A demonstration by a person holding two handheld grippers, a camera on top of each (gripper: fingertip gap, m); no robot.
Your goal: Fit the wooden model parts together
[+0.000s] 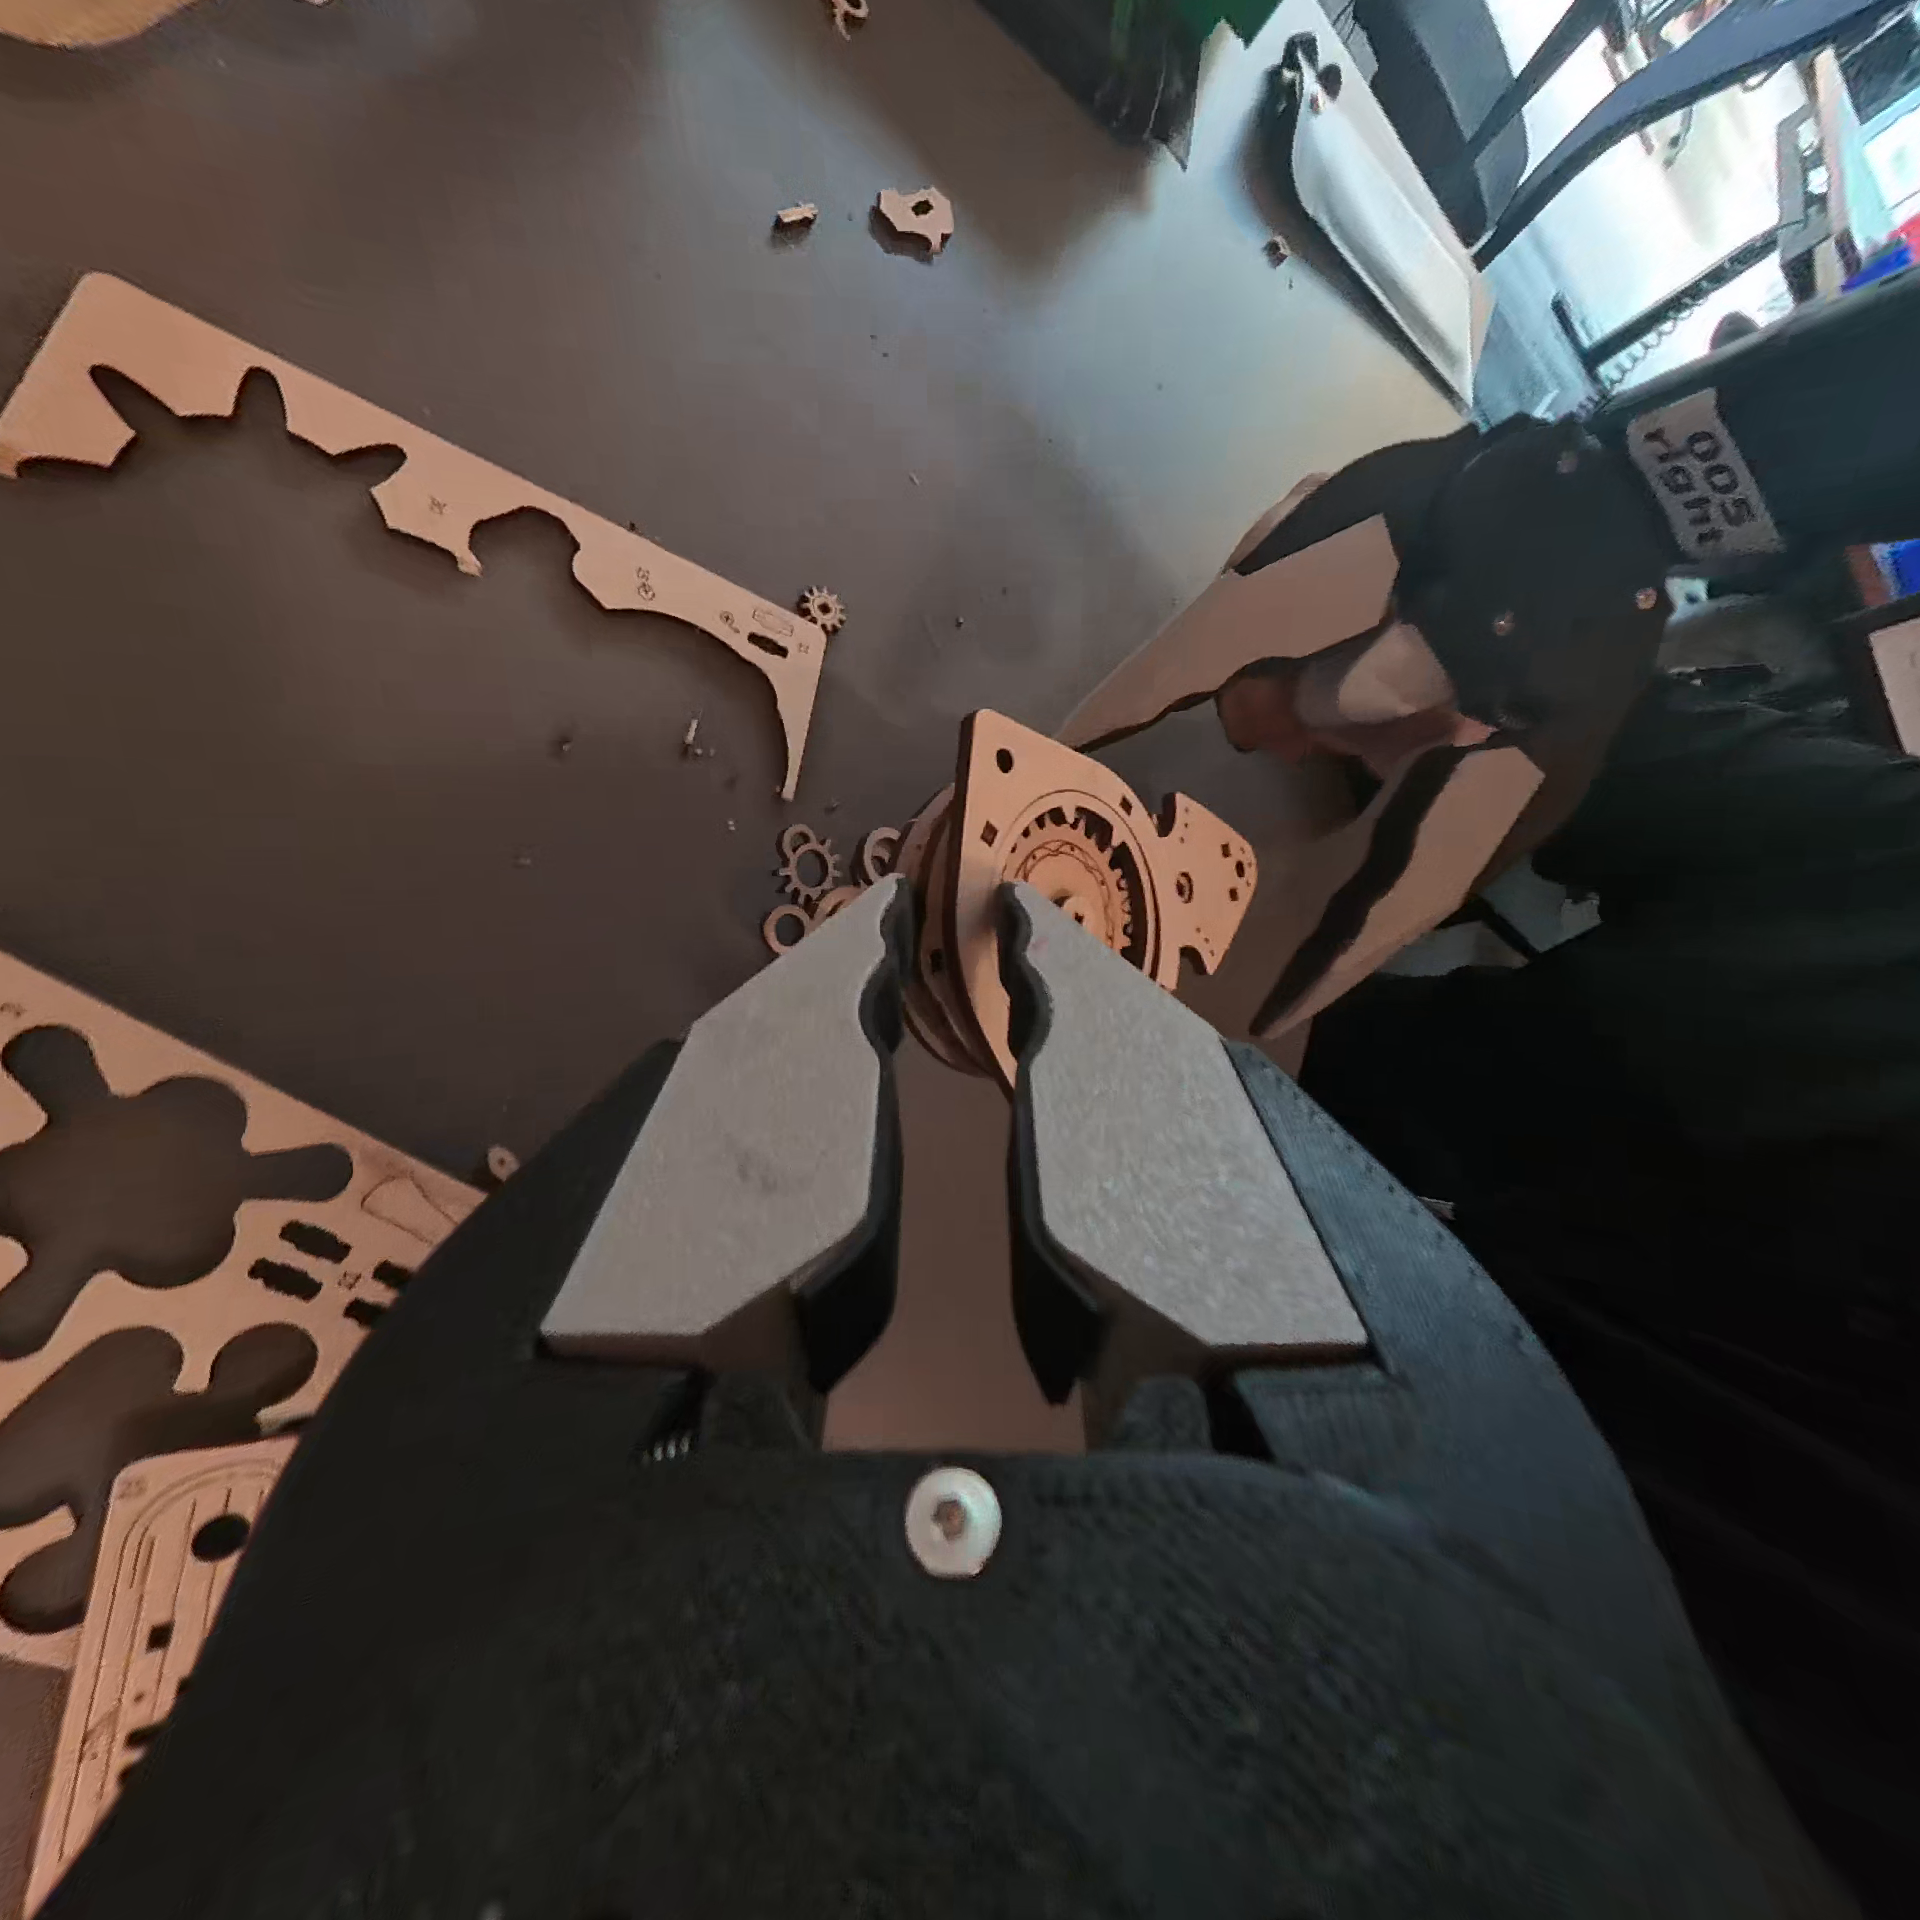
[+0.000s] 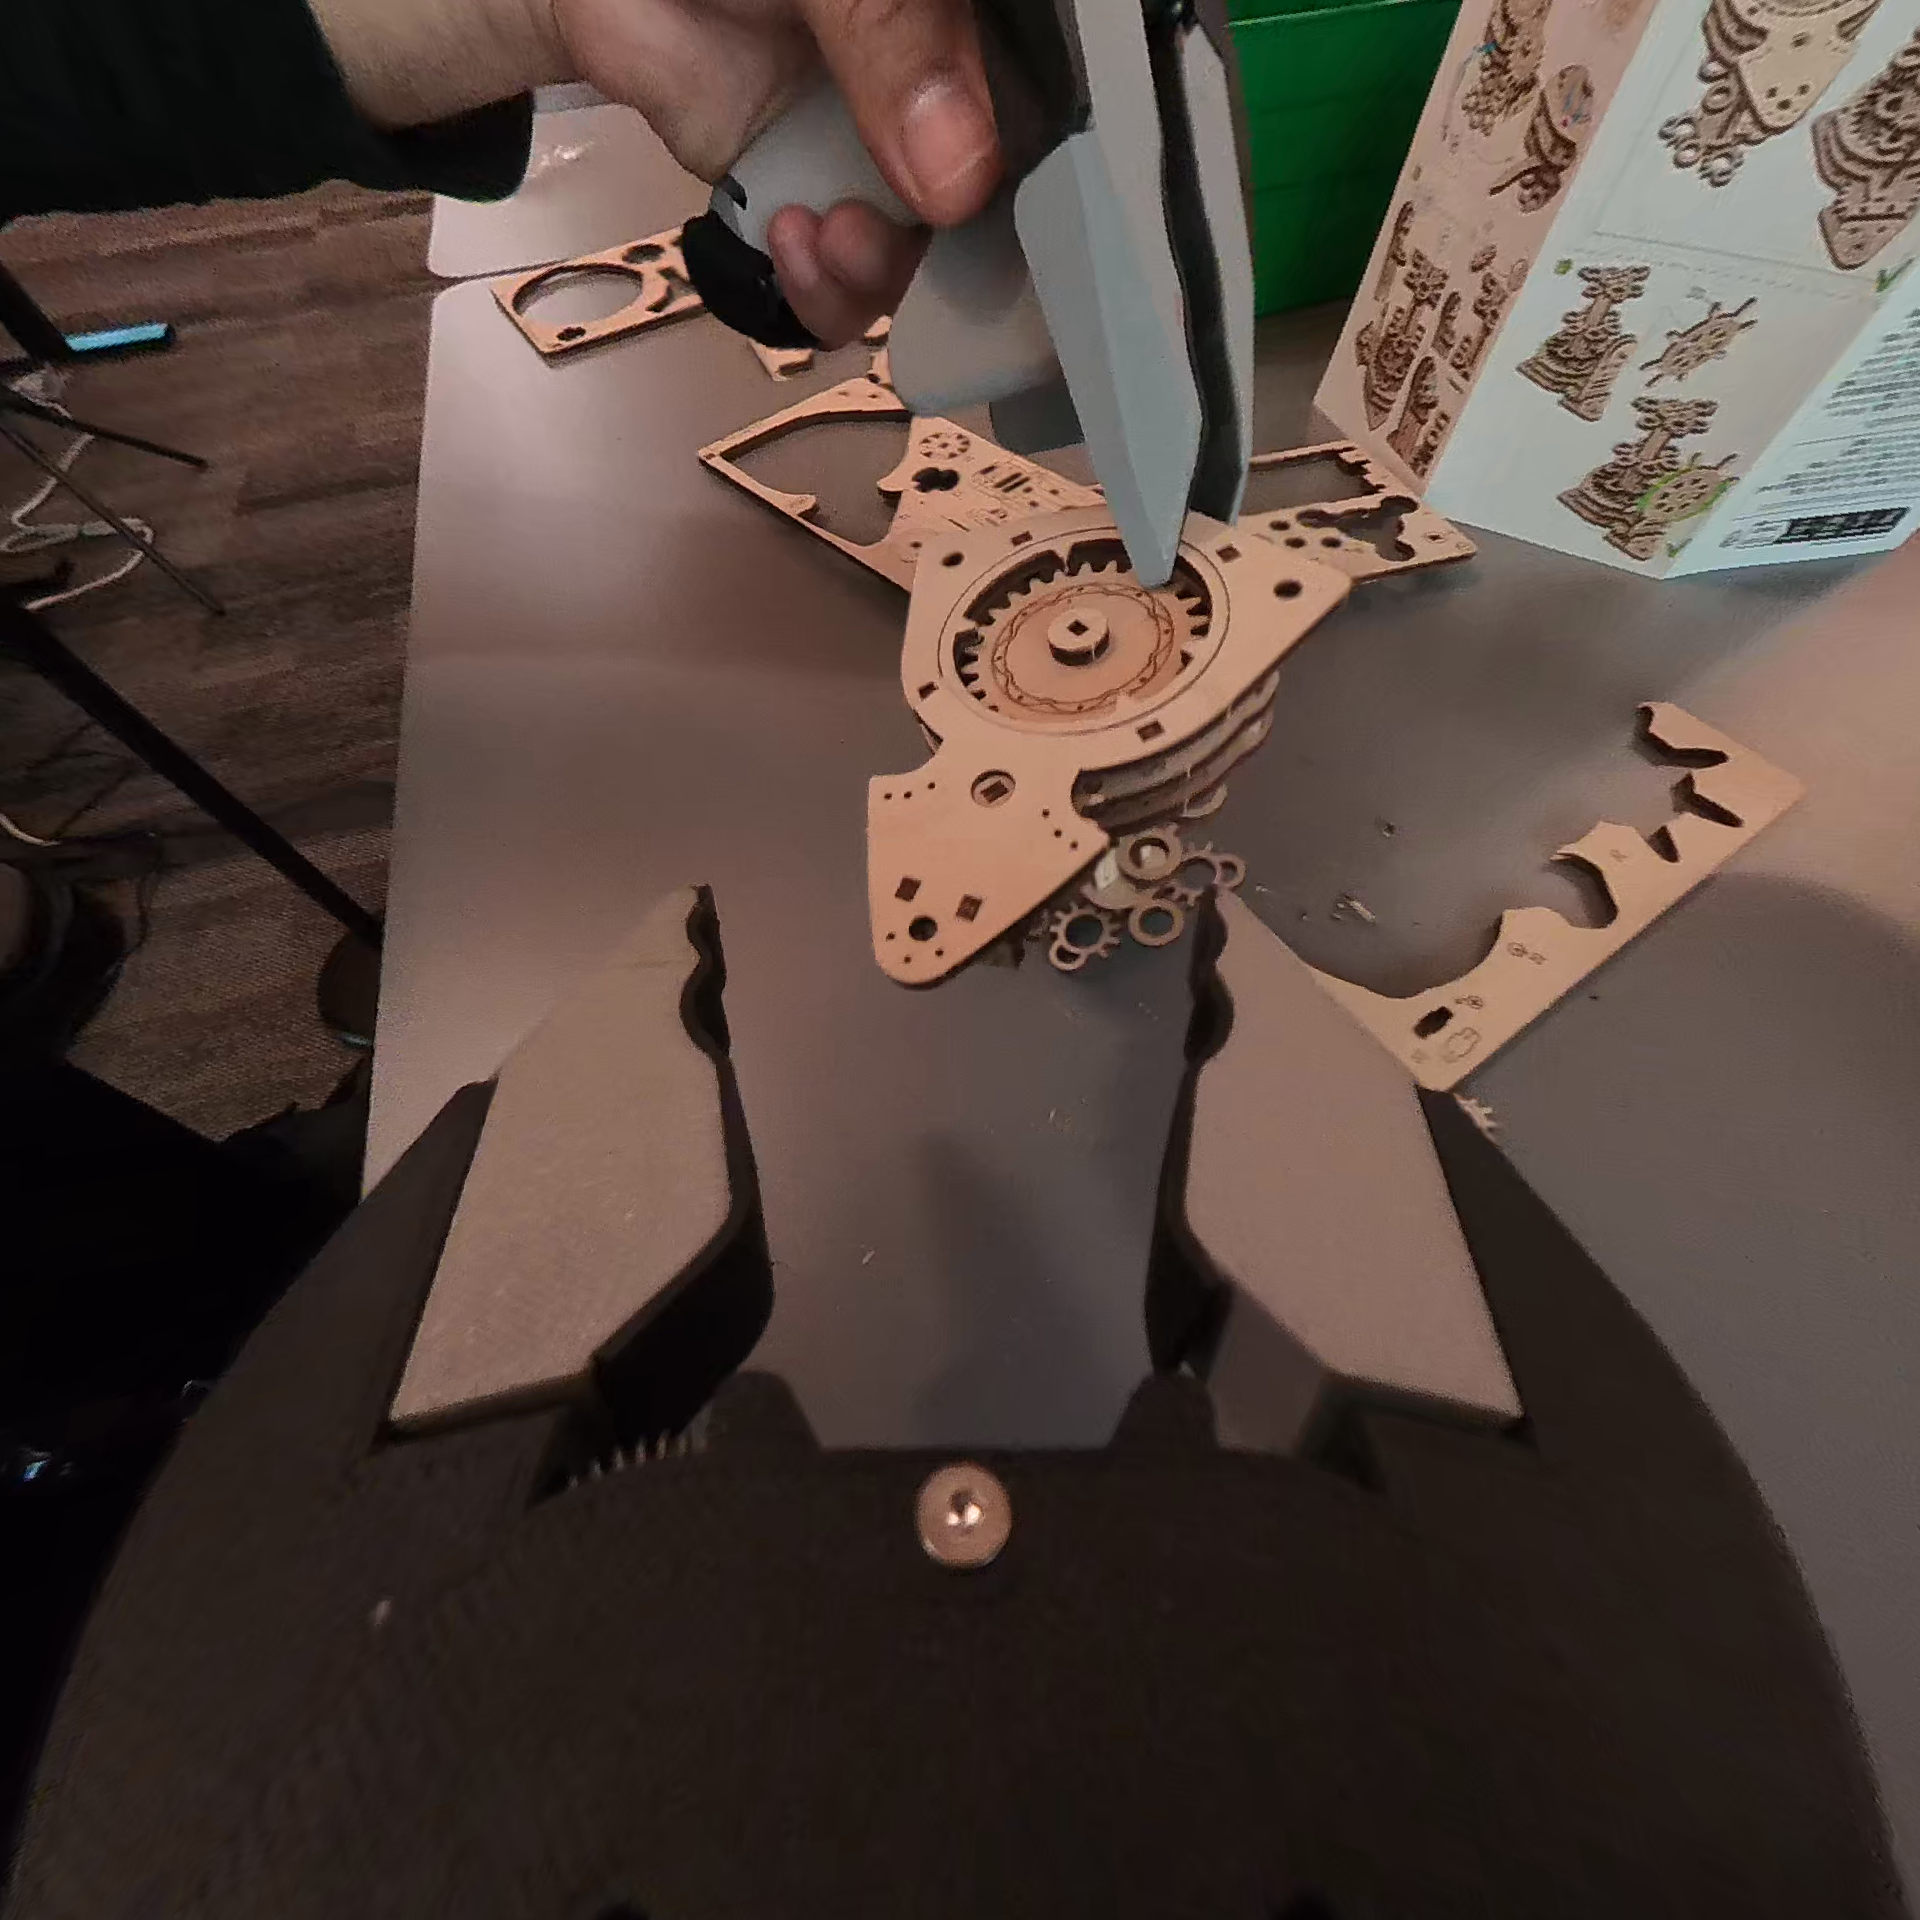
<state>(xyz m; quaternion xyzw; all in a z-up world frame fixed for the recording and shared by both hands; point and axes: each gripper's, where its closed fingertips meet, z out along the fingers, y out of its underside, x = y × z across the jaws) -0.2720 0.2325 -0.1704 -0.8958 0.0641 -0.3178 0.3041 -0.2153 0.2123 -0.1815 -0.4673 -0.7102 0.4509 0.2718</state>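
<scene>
The pale laser-cut plywood gear assembly (image 2: 1081,717), a stack of thin plates with a toothed ring and round hub on top, sits mid-table on the grey-brown tabletop (image 2: 644,748), its near end propped on a few small loose wooden cogs (image 2: 1132,914). The left gripper (image 1: 951,914) pinches its far right rim, fingers closed on the stacked plates. The right gripper (image 2: 956,935) hovers just near of it, fingers spread wide and holding nothing.

The assembly looks light and stiff but brittle: the thin lobes and fine teeth would likely snap if squeezed flat-on or levered. The safest hold is probably across the thick layered edge, as the left gripper has it, not on the overhanging near lobe.

Around it lie emptied plywood sheets with cut-out shapes (image 2: 1579,883) to the right and further ones (image 2: 862,478) beyond. A printed instruction leaflet (image 2: 1662,281) stands at far right, with a green box (image 2: 1340,135) behind it.
</scene>
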